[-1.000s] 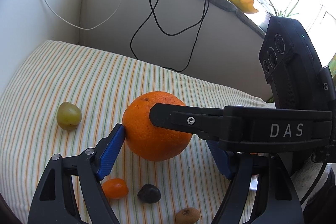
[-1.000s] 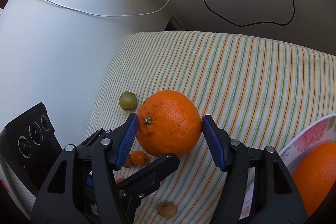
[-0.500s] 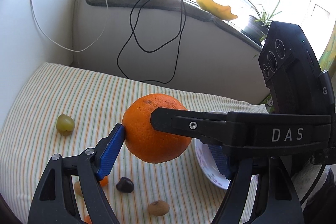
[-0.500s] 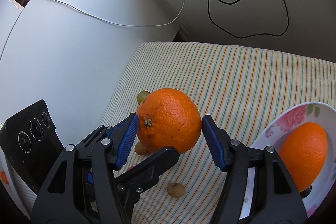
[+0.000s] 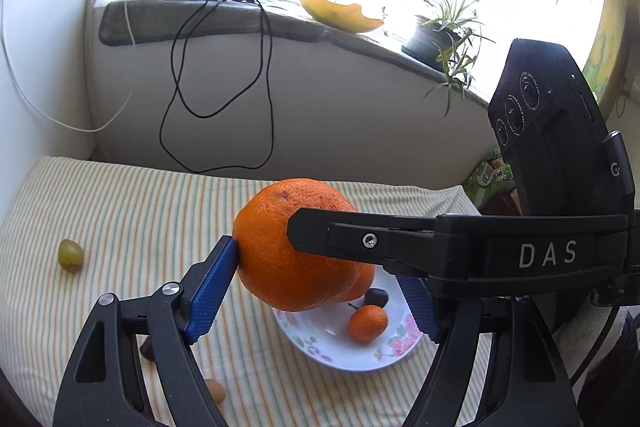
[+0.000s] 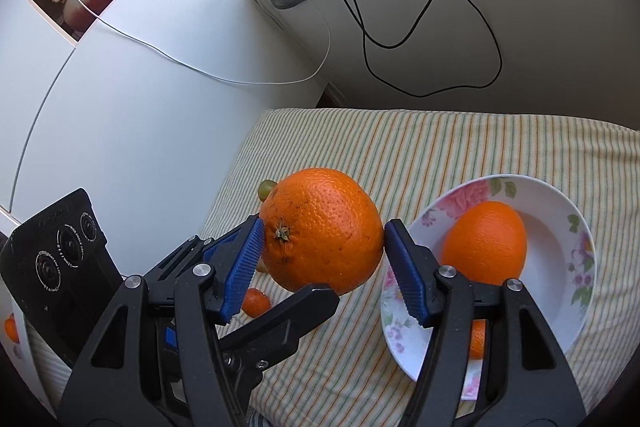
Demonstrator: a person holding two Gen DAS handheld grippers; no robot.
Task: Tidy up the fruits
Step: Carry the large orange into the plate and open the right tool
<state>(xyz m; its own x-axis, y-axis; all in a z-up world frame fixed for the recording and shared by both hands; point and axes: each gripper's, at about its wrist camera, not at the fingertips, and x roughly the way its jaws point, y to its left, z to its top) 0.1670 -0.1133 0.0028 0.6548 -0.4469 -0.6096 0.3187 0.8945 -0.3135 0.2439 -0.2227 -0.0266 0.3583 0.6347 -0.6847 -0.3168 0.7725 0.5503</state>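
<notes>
A large orange (image 5: 292,247) (image 6: 322,233) hangs in the air above the striped cloth, pinched from both sides. My right gripper (image 6: 322,259) is shut on it, both blue pads touching. My left gripper (image 5: 320,283) has its left pad against the orange; its right pad is partly hidden behind the right gripper's black arm. Just beyond stands a floral white plate (image 5: 320,345) (image 6: 560,311) holding a second orange (image 6: 486,241), a small tangerine (image 5: 368,323) and a dark fruit (image 5: 377,297).
On the striped cloth (image 5: 132,211) lie a green grape (image 5: 70,255), a small brown fruit (image 5: 216,391) and a small orange fruit (image 6: 255,302). A grey ledge with hanging black cables (image 5: 224,75) runs behind. A white cabinet (image 6: 132,115) stands to the left.
Both grippers have lifted the orange off the cloth and carried it right, toward the plate. The plate with its fruit has come fully into view.
</notes>
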